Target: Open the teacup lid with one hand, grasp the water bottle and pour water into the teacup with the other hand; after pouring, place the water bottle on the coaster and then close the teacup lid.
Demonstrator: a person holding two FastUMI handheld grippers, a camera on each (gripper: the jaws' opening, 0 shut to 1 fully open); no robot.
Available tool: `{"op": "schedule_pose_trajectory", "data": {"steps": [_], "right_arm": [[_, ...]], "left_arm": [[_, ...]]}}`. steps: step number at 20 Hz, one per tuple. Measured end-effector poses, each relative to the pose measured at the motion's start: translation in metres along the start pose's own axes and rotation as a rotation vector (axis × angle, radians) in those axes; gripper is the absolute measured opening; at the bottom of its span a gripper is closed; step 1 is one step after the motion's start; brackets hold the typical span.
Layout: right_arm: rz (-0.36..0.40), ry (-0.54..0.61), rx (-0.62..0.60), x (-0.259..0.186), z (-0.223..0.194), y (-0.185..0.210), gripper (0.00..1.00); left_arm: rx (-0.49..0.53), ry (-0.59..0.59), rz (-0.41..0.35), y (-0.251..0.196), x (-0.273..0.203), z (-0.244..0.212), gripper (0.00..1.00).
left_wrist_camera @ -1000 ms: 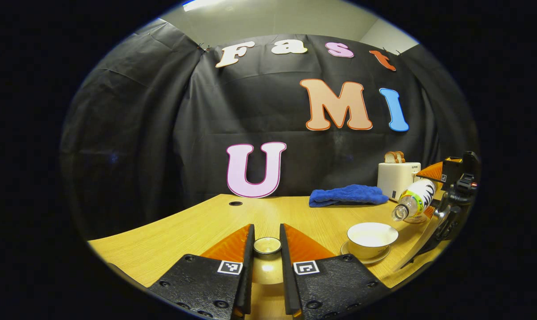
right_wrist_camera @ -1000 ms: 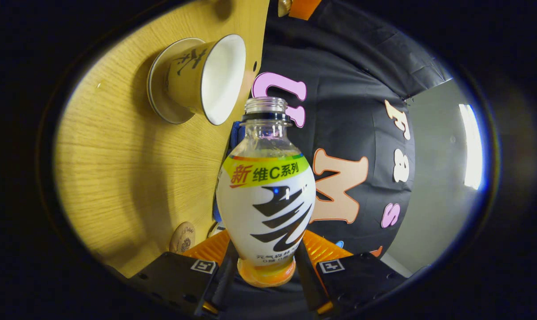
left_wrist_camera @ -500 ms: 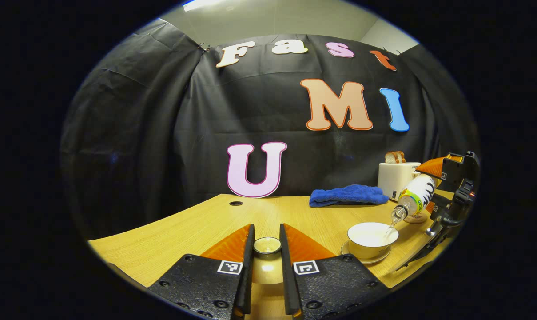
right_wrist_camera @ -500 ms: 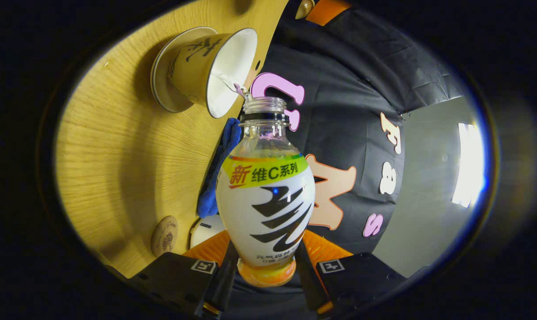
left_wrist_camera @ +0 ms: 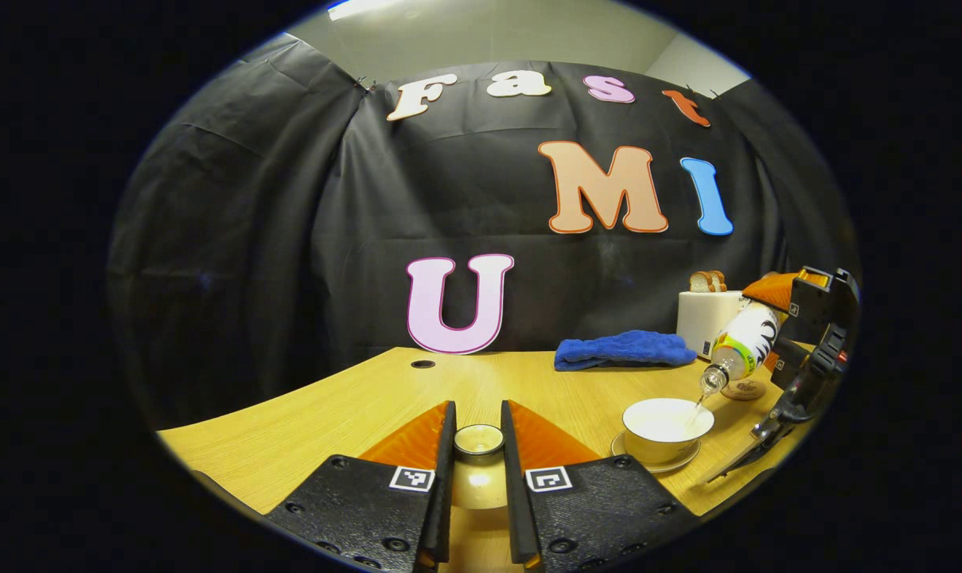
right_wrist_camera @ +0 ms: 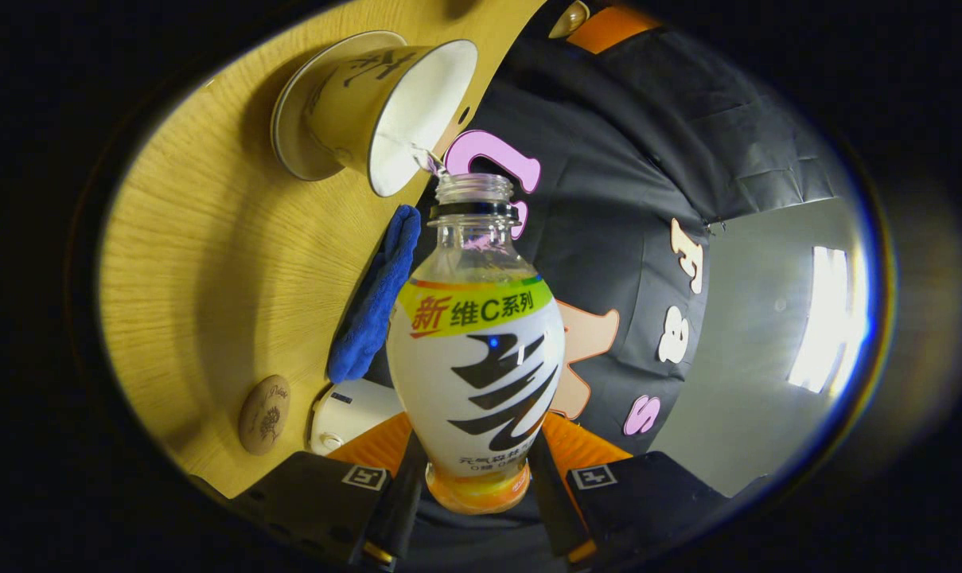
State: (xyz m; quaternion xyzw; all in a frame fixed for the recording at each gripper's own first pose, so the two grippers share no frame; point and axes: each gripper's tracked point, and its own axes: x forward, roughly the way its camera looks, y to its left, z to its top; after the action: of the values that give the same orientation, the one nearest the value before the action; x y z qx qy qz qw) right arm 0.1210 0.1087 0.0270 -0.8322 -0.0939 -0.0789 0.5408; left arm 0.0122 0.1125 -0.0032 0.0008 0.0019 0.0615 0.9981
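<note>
Above the cup [left_wrist_camera: 666, 428], the right claw [right_wrist_camera: 476, 477] grips the bottle [right_wrist_camera: 476, 366], mouth tilted down, seemingly pouring; the left claw [left_wrist_camera: 478, 446] pinches the lid [left_wrist_camera: 478, 438].

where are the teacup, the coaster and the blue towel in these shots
teacup [left_wrist_camera: 666, 419], left gripper view, on its pale inside
coaster [right_wrist_camera: 263, 415], right gripper view, on the middle of its round face
blue towel [left_wrist_camera: 622, 349], left gripper view, on the middle of its folded top
</note>
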Motion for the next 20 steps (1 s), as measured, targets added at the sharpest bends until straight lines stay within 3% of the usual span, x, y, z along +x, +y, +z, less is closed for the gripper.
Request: {"op": "schedule_pose_trajectory", "data": {"steps": [20], "right_arm": [[-0.107,-0.075,-0.133,-0.002,0.013,-0.015,0.67]], "left_arm": [[0.001,0.001,-0.001,0.001,-0.001,-0.001,0.27]]}}
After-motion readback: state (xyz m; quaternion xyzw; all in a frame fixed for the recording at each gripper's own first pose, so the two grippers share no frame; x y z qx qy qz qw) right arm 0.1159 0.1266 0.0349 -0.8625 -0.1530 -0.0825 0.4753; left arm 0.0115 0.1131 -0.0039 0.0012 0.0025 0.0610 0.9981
